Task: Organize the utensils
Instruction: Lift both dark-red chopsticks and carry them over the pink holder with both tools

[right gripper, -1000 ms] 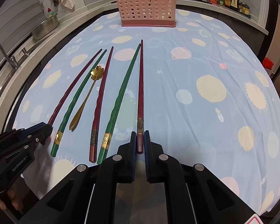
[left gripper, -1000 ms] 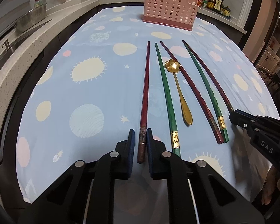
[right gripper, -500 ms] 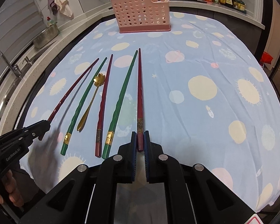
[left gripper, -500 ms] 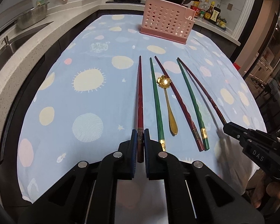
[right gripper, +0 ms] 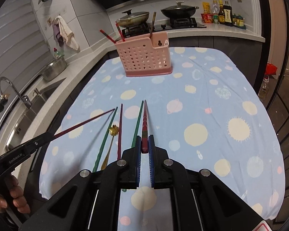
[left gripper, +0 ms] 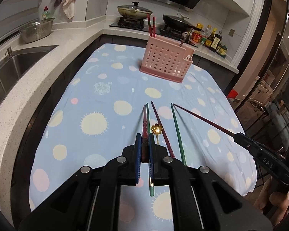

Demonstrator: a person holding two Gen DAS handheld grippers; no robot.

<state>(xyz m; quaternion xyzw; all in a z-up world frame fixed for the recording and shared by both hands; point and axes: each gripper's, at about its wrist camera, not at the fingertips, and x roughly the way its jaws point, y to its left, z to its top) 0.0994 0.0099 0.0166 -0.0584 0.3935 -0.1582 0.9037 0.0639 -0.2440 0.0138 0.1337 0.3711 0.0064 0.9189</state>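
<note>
My left gripper (left gripper: 144, 144) is shut on a dark red chopstick (left gripper: 144, 127) and holds it raised above the table, tip pointing forward. My right gripper (right gripper: 144, 144) is shut on another dark red chopstick (right gripper: 145, 121), also lifted; it shows in the left wrist view (left gripper: 202, 119) too. On the cloth lie two green chopsticks (left gripper: 177, 130), one maroon chopstick (left gripper: 160, 127) and a gold flower-headed spoon (left gripper: 156, 130). The pink perforated utensil holder (left gripper: 166, 63) stands at the far end with chopsticks in it.
The table has a blue spotted cloth (left gripper: 98, 104). A sink (left gripper: 13, 65) and steel bowl (left gripper: 37, 29) are on the counter to the left. Pans on a stove (left gripper: 136, 13) and sauce bottles (left gripper: 212, 36) stand behind the holder.
Both grippers have risen off the table, each lifting its red chopstick by the thick end. The other utensils have stayed on the cloth.
</note>
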